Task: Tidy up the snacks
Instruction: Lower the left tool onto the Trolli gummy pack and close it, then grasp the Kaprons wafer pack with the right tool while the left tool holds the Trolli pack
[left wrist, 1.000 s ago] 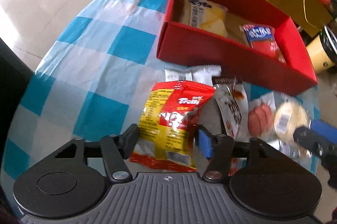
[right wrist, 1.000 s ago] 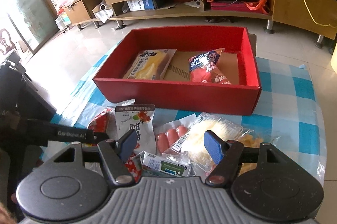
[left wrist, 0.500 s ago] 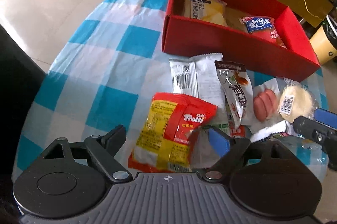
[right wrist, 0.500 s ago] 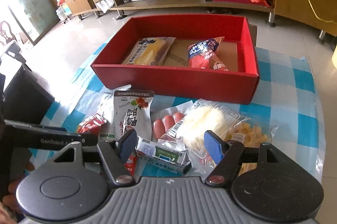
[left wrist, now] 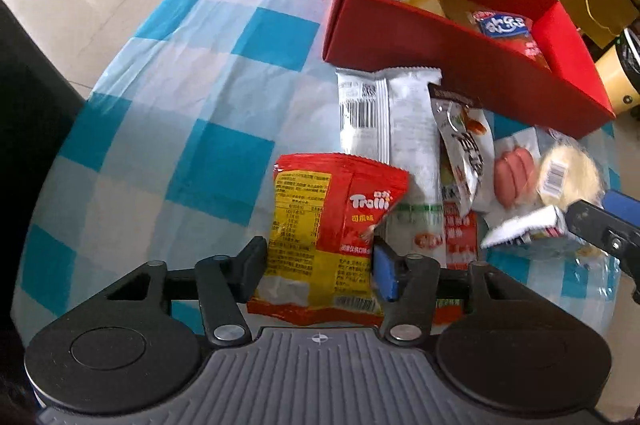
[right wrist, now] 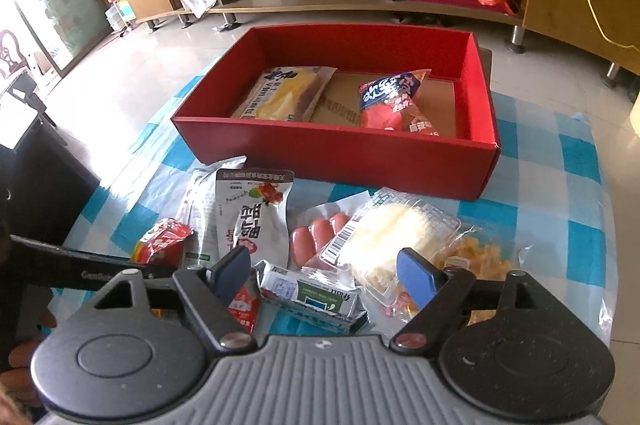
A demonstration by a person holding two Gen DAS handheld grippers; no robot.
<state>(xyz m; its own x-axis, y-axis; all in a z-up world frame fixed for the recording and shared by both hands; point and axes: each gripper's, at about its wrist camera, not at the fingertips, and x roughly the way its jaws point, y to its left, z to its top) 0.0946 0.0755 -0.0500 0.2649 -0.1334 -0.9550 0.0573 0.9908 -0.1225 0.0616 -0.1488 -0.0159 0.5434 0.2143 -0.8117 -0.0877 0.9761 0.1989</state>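
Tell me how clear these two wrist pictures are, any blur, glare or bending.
Left wrist view: the small white carton by the right gripper's finger is smeared by motion; the Trolli bag reads sharp; the checked cloth bows from the fisheye. Right wrist view: mostly sharp, daylight washes out the window at upper left, and the red box edges curve.
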